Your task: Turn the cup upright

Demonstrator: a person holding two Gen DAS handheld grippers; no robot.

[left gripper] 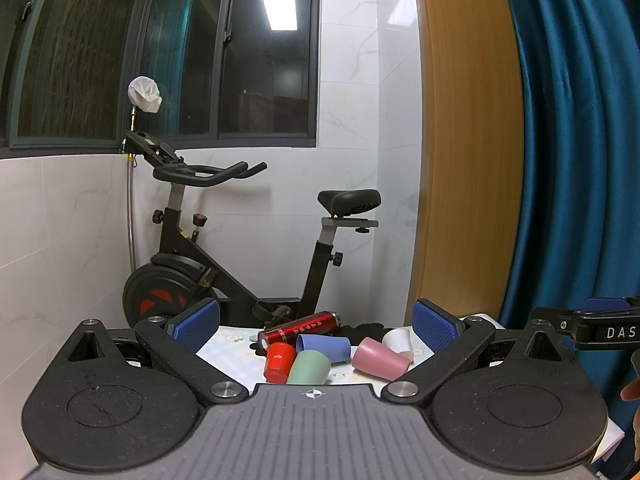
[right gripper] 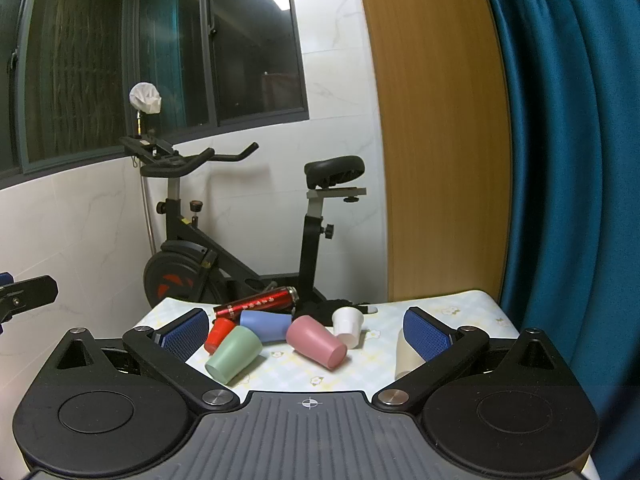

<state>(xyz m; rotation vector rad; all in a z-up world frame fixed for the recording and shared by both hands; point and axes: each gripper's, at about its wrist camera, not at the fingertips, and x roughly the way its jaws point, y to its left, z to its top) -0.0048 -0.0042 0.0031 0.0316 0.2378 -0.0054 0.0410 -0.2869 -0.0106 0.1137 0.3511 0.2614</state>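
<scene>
Several cups lie on a small table with a flowered cloth [right gripper: 452, 304]. A green cup [right gripper: 234, 354], a blue cup [right gripper: 266, 325] and a pink cup [right gripper: 316, 340] lie on their sides. A small red cup [right gripper: 218, 334] is tilted over. A white cup [right gripper: 349, 325] stands mouth down. The same green cup [left gripper: 309, 367], pink cup [left gripper: 380, 358] and white cup [left gripper: 398, 340] show in the left wrist view. My left gripper [left gripper: 316, 326] and right gripper [right gripper: 306, 330] are both open and empty, held short of the cups.
A red metal bottle [right gripper: 256, 303] lies behind the cups, beside a black cloth [right gripper: 332, 308]. A cream cup [right gripper: 404, 354] stands by my right finger. An exercise bike [right gripper: 224, 248] stands behind the table. A blue curtain [right gripper: 560, 160] hangs at the right.
</scene>
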